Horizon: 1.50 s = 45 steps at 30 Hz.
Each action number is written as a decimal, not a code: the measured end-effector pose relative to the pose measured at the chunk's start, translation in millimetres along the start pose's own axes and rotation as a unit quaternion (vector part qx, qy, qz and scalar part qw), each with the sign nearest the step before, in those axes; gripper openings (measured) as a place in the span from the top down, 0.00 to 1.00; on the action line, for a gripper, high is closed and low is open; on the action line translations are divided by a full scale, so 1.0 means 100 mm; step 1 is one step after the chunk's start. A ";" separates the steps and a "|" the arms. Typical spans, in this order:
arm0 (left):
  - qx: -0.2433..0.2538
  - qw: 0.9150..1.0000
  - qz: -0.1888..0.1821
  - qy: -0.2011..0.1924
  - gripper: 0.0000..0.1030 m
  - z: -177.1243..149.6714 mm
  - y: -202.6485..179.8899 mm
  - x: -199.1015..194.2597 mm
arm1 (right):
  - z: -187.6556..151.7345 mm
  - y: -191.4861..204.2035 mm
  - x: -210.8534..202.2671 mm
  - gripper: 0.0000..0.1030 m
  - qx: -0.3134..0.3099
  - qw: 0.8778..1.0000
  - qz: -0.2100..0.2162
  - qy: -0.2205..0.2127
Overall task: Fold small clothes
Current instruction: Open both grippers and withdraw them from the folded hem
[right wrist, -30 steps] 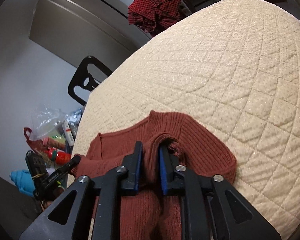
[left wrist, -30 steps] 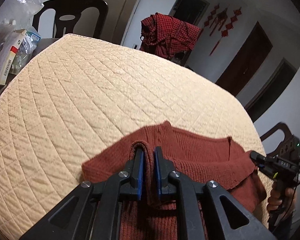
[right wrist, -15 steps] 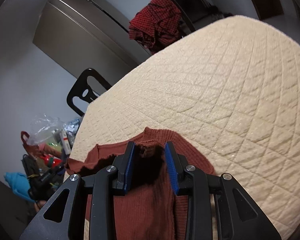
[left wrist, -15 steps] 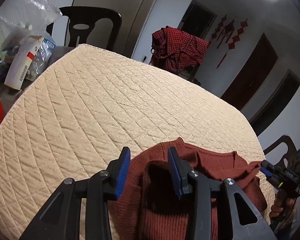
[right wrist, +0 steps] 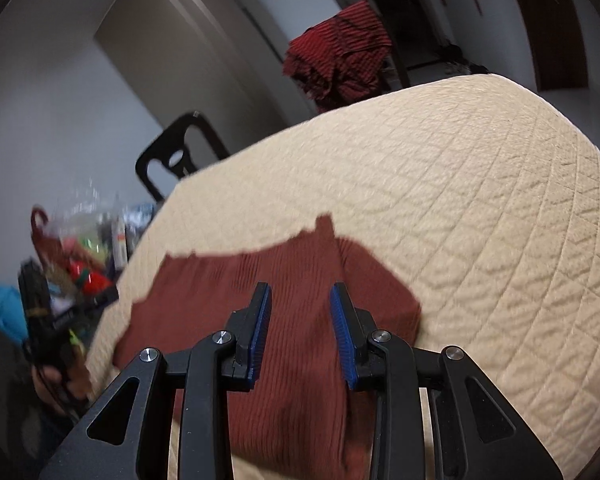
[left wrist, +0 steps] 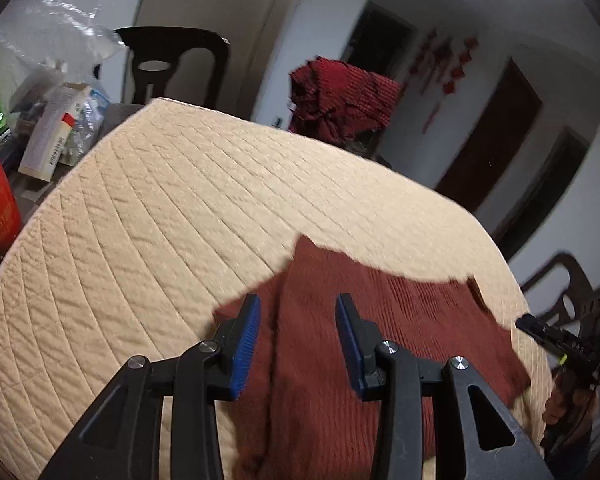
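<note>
Left gripper (left wrist: 298, 340): my jaws apart, clamping nothing.
Right gripper (right wrist: 300, 330): mine too, parted and empty.
Rust knit sweater (left wrist: 380, 320): lying folded on the cream quilted table cover (left wrist: 180, 220), below both grippers.

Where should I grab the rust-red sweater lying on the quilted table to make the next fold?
Probably the two near corners of the sweater, one per gripper, coming in low from the near edge. It lies flat on the quilted table, so only edges give the fingers a lip to pinch.
</note>
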<state>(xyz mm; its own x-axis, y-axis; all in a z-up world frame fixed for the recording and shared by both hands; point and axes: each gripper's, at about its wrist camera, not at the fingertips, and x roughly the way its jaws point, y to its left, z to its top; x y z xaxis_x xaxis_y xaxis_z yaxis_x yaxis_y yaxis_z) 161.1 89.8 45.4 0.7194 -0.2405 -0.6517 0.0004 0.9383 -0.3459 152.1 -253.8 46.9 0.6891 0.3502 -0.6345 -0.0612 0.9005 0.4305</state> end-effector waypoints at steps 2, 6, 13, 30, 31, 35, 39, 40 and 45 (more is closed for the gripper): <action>0.020 1.000 -0.008 0.013 0.60 -0.13 -0.08 0.00 | -0.13 0.04 0.00 0.70 -0.014 1.000 0.001 0.012; 0.072 0.997 0.022 0.036 0.60 -0.32 -0.19 0.12 | -0.35 -0.03 0.07 0.70 -0.032 0.998 -0.028 0.041; 0.114 0.989 0.088 0.027 0.60 -0.44 -0.40 -0.02 | -0.38 0.15 -0.18 0.71 -0.060 0.996 -0.064 0.013; 0.148 0.985 0.083 0.037 0.60 -0.75 -0.87 0.03 | -0.74 0.69 0.10 0.71 -0.128 0.989 -0.056 0.044; 0.147 0.985 0.084 0.039 0.60 -0.76 -0.87 0.04 | -0.75 0.68 0.10 0.71 -0.127 0.989 -0.059 0.045; 0.143 0.985 0.088 0.044 0.60 -0.79 -0.86 0.07 | -0.76 0.60 0.07 0.71 -0.118 0.990 -0.060 0.044; 0.143 0.985 0.091 0.045 0.60 -0.80 -0.87 0.09 | -0.75 0.57 0.05 0.71 -0.112 0.991 -0.059 0.042; 0.144 0.984 0.091 0.045 0.60 -0.80 -0.87 0.09 | -0.75 0.55 0.05 0.71 -0.110 0.991 -0.059 0.041; 0.145 0.984 0.095 0.046 0.60 -0.80 -0.86 0.09 | -0.73 0.44 -0.02 0.71 -0.098 0.992 -0.066 0.034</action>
<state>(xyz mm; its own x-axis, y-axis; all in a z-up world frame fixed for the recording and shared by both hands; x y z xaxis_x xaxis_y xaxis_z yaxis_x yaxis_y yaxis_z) 112.0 -13.3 15.1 0.6598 -0.0633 -0.7488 0.0794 0.9967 -0.0143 95.7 -195.9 20.4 0.6501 0.2358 -0.7223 -0.1174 0.9704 0.2111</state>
